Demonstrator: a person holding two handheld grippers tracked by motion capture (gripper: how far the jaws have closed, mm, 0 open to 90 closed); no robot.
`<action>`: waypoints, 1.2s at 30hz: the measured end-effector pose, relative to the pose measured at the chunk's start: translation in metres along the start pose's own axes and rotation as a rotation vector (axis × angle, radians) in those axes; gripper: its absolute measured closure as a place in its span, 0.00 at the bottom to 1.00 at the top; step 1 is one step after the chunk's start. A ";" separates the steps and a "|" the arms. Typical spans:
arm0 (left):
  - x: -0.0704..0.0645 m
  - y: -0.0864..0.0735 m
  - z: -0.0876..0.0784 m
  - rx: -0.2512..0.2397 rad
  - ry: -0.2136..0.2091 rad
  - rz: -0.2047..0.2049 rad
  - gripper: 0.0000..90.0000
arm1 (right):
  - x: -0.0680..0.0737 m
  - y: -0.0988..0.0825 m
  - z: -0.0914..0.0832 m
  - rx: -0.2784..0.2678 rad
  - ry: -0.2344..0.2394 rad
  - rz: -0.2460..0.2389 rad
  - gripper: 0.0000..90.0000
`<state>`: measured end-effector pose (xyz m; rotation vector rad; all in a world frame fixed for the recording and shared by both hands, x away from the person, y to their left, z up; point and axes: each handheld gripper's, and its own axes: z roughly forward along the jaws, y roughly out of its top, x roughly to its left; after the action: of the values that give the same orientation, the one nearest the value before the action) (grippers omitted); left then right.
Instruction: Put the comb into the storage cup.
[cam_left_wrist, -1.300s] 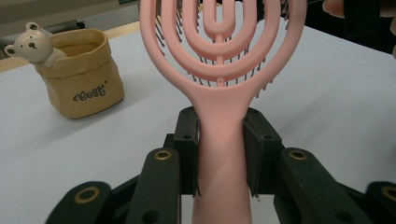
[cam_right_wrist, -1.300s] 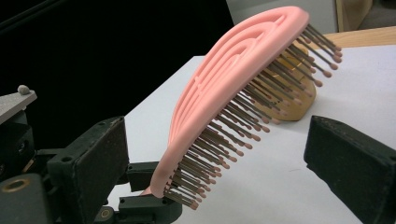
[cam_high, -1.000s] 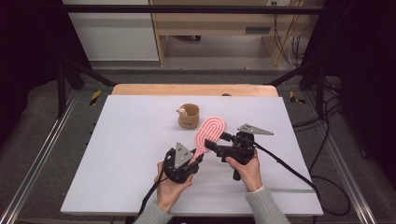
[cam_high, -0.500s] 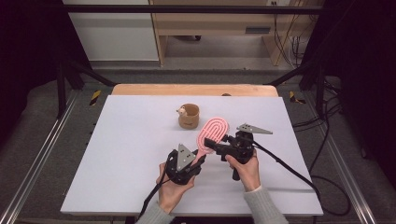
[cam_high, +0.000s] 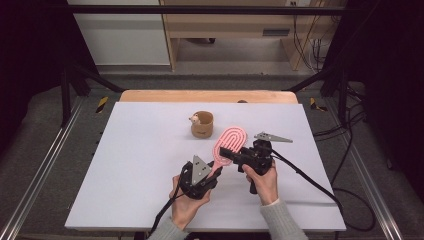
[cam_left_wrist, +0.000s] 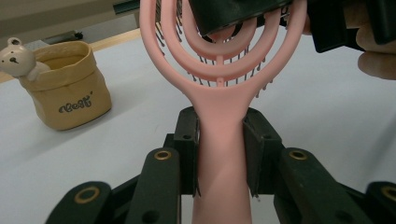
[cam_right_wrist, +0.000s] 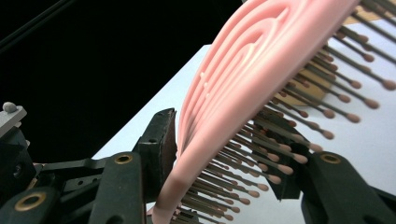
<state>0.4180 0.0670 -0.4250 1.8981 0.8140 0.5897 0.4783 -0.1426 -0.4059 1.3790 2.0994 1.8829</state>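
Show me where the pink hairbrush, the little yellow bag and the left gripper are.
pink hairbrush (cam_left_wrist: 219, 116), left gripper view, on its neck below the head.
yellow bag (cam_high: 202, 126), high view, on its front wall.
left gripper (cam_left_wrist: 219, 154), left gripper view, between its fingertips.

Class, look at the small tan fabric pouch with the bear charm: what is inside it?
The tan fabric pouch stands open-topped, and just its inner wall shows near the rim. Its bottom and any contents are hidden by the front wall.

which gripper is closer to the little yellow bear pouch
Right, narrowly. The right gripper grips the pink brush head just beside the pouch; the left gripper clamps the handle, farther toward the person.
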 end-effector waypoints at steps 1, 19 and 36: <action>0.000 0.000 0.000 -0.001 0.002 0.002 0.77 | 0.000 0.000 0.000 0.001 0.000 0.003 0.57; -0.003 -0.001 0.002 -0.007 0.031 0.037 0.77 | 0.002 0.000 -0.002 0.017 0.023 0.046 0.66; -0.003 -0.002 0.004 -0.023 0.033 0.052 0.77 | 0.005 0.000 -0.004 0.010 0.042 0.054 0.71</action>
<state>0.4182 0.0632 -0.4290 1.8975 0.7782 0.6614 0.4730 -0.1431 -0.4025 1.4245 2.1144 1.9406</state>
